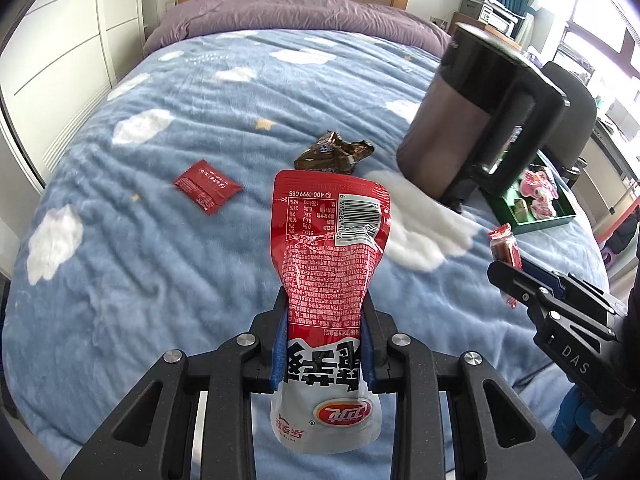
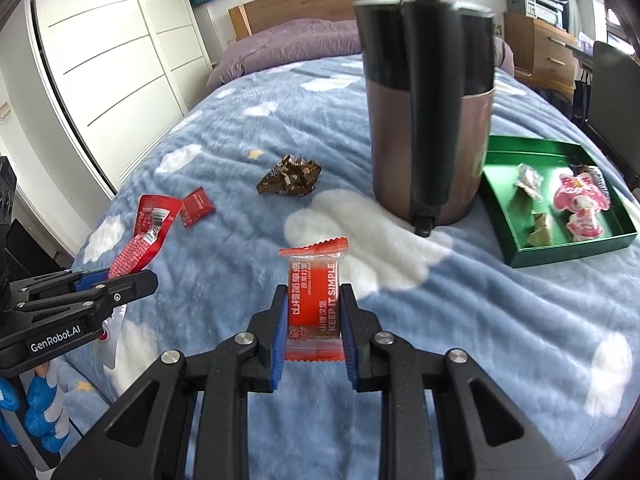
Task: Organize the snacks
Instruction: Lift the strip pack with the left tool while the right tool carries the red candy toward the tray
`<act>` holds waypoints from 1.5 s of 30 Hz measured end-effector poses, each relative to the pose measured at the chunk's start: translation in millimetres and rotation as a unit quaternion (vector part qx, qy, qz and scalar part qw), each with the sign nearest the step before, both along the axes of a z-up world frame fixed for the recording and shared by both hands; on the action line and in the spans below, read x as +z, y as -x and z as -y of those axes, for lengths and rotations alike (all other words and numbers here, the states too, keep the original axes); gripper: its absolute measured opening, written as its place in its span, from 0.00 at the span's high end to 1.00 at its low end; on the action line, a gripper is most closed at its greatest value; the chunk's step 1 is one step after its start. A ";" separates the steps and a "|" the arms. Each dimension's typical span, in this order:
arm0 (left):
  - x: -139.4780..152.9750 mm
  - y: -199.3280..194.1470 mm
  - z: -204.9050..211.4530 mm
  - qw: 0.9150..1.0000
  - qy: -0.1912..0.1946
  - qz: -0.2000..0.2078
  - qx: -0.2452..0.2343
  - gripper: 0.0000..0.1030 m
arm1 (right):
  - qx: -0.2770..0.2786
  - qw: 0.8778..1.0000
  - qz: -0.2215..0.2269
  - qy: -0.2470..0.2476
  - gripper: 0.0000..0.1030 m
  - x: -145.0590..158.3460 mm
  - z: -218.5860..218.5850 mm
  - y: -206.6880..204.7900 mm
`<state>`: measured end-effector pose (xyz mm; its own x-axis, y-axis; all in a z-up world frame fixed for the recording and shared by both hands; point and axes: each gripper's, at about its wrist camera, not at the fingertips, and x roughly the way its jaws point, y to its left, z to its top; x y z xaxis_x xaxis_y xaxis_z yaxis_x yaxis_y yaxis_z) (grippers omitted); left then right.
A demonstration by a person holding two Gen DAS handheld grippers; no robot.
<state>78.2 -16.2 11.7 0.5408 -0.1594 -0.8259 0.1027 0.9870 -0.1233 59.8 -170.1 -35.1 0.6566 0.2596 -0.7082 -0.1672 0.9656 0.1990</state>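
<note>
Fingers [image 2: 280,322] around orange snack [image 2: 314,300], kettle [image 2: 430,120] ahead (before green tray [image 2: 528,256])

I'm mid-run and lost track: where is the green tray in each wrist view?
Left wrist: green tray at the right edge, mostly hidden behind the dark kettle.
Right wrist: green tray in full at right, right of the kettle, snacks inside.
Shared landmark: the brown crumpled wrapper on the blanket, left of the kettle.

Bed [image 1: 200,120], white wardrobe [image 2: 120,60], window [image 1: 600,32].
</note>
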 end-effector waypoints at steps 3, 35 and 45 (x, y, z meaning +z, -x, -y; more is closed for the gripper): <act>8.6 11.2 4.7 1.000 -0.004 0.009 -0.004 0.76 | -0.004 1.000 0.008 0.001 0.95 6.5 4.6 9.4; 67.6 70.0 101.3 0.991 -0.026 0.079 -0.102 0.75 | -0.114 0.990 0.081 -0.011 0.95 57.1 119.8 103.2; 67.2 66.2 155.9 0.984 -0.036 0.077 -0.155 0.75 | -0.160 0.984 0.079 -0.013 0.95 53.5 172.1 111.1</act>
<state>12.1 -172.1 78.8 0.5944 -0.2805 -0.7536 0.4124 0.9109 -0.0137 -51.3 -342.2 18.5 0.8095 0.0377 -0.5860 0.1142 0.9688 0.2200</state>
